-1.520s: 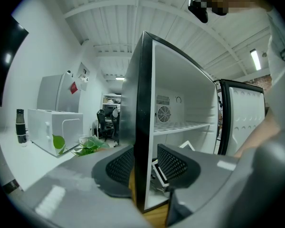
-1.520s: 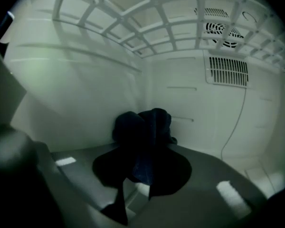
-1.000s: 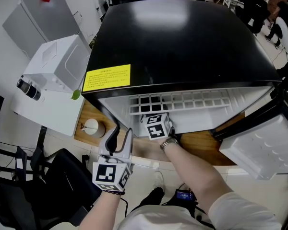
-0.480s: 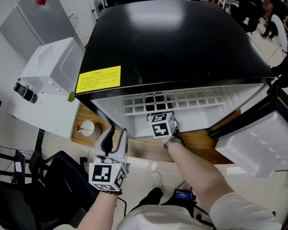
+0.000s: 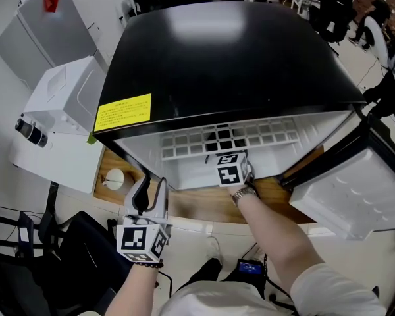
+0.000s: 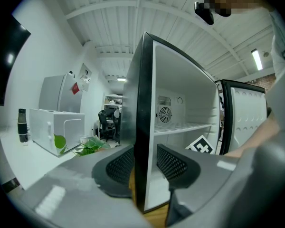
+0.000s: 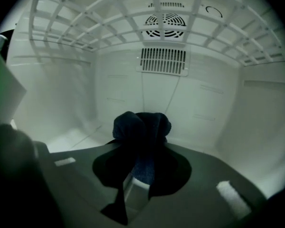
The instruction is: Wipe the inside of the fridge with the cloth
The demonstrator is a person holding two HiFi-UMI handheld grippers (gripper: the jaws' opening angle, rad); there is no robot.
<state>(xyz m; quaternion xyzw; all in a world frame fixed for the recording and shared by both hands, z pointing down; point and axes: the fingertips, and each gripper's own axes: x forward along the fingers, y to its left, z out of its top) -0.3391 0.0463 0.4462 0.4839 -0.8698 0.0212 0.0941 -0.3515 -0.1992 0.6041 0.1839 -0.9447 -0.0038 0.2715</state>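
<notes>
The black fridge (image 5: 224, 51) stands with its door (image 5: 345, 199) swung open to the right. My right gripper reaches into its white inside under the wire shelf (image 5: 227, 140); in the head view only its marker cube (image 5: 232, 170) shows. In the right gripper view the right gripper (image 7: 141, 148) is shut on a bunched dark blue cloth (image 7: 142, 127), low in the compartment and facing the back wall (image 7: 180, 103). My left gripper (image 5: 147, 189) hangs outside by the fridge's front left corner, jaws open with nothing held. In the left gripper view the fridge's side edge (image 6: 143, 127) lies beyond the left gripper (image 6: 143, 164).
A wooden platform (image 5: 197, 206) carries the fridge. A white box-like unit (image 5: 62, 97) with a dark bottle (image 5: 26, 131) stands at the left, and a grey cabinet (image 5: 39, 25) behind it. Inside are a round fan grille (image 7: 167, 20) and a slotted vent (image 7: 164, 61).
My right gripper has slid to the right along the inside of the fridge with the cloth in it. The left gripper has stayed by the fridge's left corner.
</notes>
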